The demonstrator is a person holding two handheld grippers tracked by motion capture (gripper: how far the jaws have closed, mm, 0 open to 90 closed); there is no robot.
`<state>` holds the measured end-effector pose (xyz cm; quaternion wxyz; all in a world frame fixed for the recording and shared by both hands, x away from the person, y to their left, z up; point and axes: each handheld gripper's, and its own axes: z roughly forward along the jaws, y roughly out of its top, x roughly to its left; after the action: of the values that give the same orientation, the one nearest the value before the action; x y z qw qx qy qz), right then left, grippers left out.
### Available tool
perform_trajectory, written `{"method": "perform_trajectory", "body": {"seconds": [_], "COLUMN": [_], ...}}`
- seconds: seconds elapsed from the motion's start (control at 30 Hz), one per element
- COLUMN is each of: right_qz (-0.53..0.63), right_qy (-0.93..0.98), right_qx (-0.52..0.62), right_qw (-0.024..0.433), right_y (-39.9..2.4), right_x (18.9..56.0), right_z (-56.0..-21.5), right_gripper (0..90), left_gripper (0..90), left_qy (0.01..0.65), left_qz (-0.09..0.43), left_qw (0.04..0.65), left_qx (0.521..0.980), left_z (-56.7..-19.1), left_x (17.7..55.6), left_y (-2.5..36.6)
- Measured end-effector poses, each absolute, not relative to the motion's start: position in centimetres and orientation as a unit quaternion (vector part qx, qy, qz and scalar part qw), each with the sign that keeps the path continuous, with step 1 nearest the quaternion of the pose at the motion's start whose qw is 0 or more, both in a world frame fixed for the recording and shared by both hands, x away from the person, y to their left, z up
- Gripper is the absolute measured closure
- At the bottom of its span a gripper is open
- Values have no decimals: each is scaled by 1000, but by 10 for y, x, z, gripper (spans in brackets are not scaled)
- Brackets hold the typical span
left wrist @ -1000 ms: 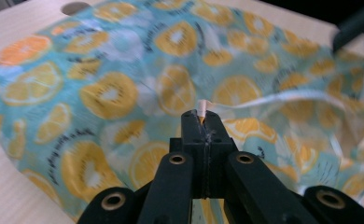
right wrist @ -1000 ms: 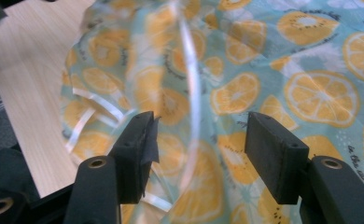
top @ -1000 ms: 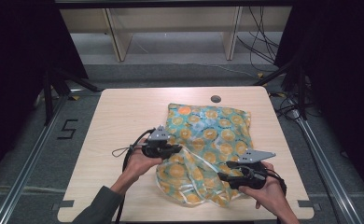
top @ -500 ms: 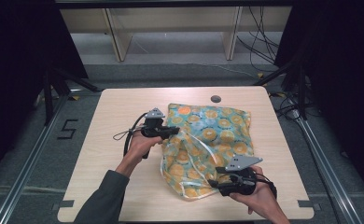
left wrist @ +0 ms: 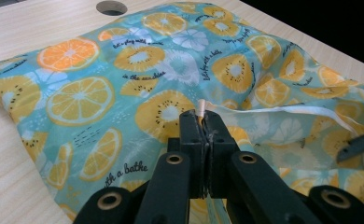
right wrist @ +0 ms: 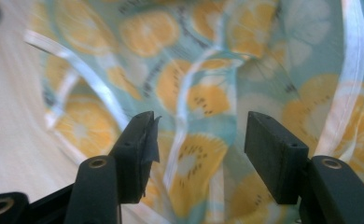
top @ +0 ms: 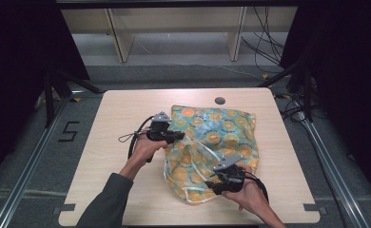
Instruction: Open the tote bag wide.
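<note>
Evidently the left tongs (left wrist: 202, 122) pinch the cloth's (top: 221, 128) edge to anchor it, while the right tongs (right wrist: 196, 140) hover spread over a white trim (right wrist: 182, 116).

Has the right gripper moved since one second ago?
Yes. In the high view the right gripper has come nearer the table's near edge, over the fruit-print cloth's lower corner.

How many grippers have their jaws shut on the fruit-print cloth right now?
1. The left gripper is shut on a fold of the fruit-print cloth. The right gripper hangs open over the cloth's near edge.
</note>
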<state>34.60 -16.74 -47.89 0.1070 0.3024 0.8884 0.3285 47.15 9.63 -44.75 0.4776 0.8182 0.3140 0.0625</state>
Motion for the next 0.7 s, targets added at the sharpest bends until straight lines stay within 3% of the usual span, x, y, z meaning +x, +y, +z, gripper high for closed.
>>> {"method": "perform_trajectory", "body": {"seconds": [0.13,0.17,0.23,0.37,0.57,0.7], "right_qz": [314,303,291,302,353,392], "right_qy": [895,898,908,913,894,854], "right_qx": [307,311,287,253,238,272], "right_qw": [83,76,87,108,137,206], "right_y": [-171,-169,-169,-172,-186,-211], "right_x": [351,348,348,347,352,384], "right_z": [-484,-487,-487,-481,-447,-410], "right_gripper": [455,565,702,873,900,900], "left_gripper": [869,868,866,857,854,843], "left_qy": [318,312,314,314,317,317], "left_qz": [64,66,64,66,66,71], "left_qw": [473,472,470,468,469,458], "left_qx": [819,822,822,824,822,827], "left_z": [-448,-448,-448,-449,-446,-452], "left_x": [470,470,471,470,471,473], "left_y": [95,95,95,96,99,97]}}
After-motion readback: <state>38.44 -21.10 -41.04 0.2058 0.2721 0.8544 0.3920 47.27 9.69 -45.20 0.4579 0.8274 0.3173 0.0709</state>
